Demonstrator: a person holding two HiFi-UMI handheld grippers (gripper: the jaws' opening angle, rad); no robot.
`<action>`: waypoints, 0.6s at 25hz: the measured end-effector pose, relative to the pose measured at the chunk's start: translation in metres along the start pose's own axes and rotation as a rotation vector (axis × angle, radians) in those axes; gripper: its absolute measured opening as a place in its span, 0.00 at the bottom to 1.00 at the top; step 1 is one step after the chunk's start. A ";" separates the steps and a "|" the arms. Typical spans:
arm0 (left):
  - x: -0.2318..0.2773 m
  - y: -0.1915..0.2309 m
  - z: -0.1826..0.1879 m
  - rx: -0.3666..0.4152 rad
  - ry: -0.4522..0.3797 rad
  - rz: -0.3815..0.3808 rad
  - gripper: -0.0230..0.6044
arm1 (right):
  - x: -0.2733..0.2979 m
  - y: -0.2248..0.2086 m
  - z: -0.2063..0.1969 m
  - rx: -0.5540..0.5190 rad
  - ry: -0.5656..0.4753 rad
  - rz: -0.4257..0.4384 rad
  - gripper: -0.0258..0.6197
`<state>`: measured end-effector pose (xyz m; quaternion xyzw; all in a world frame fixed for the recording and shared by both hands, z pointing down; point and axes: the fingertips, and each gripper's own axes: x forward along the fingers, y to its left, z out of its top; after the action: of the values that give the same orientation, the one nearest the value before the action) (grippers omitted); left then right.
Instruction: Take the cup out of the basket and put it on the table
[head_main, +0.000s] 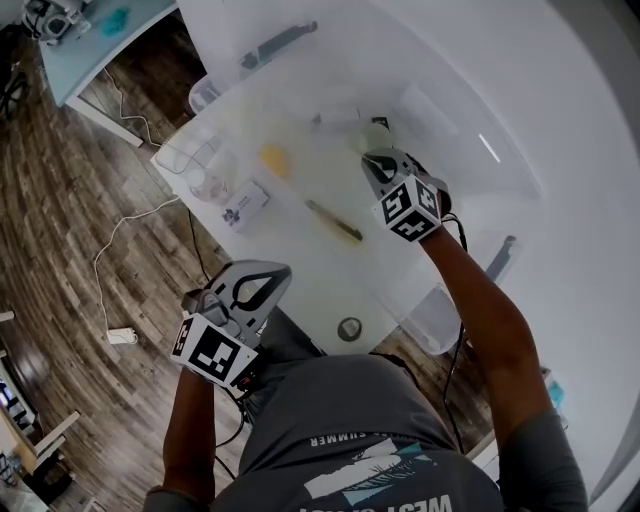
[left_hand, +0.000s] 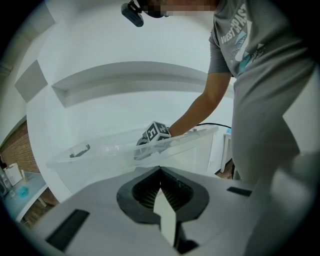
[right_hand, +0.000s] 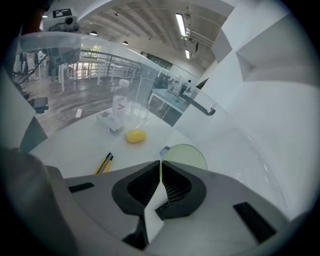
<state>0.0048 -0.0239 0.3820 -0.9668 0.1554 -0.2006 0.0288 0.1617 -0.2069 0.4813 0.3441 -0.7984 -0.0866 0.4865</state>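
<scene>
L gripper (head_main: 268, 280) sat lower left, over the near edge of the white table (head_main: 310, 275), well apart from the rest. Its jaws were clenched together w/ nothing between them, per the left gripper view (left_hand: 160, 171).

Next right came the clear basket (head_main: 185, 160), standing on the table. W/in its outline, left to right: a small box (head_main: 246, 205), a yellow oval item (head_main: 273, 158) and a yellow-black utility knife (head_main: 335, 222), each apart from the others.

Further right, the pale green cup (head_main: 376, 133) was inside the basket, near its far-right part. R gripper (head_main: 372, 158) reached down into the basket, pinching the cup's thin wall at the rim btwn its jaws; the cup's (right_hand: 186, 156) round mouth showed just beyond the tips (right_hand: 160, 162). Whether the cup touched the basket floor couldn't be told.
</scene>
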 end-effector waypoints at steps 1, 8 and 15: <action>-0.003 0.001 -0.001 -0.001 0.002 0.007 0.05 | -0.003 -0.001 0.003 0.006 -0.008 -0.005 0.08; -0.006 0.010 -0.003 -0.005 0.012 0.044 0.05 | -0.023 -0.006 0.028 0.031 -0.070 -0.027 0.08; 0.004 0.004 0.009 0.014 0.003 0.042 0.05 | -0.049 -0.005 0.045 0.043 -0.128 -0.044 0.08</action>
<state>0.0107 -0.0289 0.3746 -0.9629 0.1742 -0.2024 0.0394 0.1402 -0.1880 0.4206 0.3657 -0.8218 -0.1016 0.4250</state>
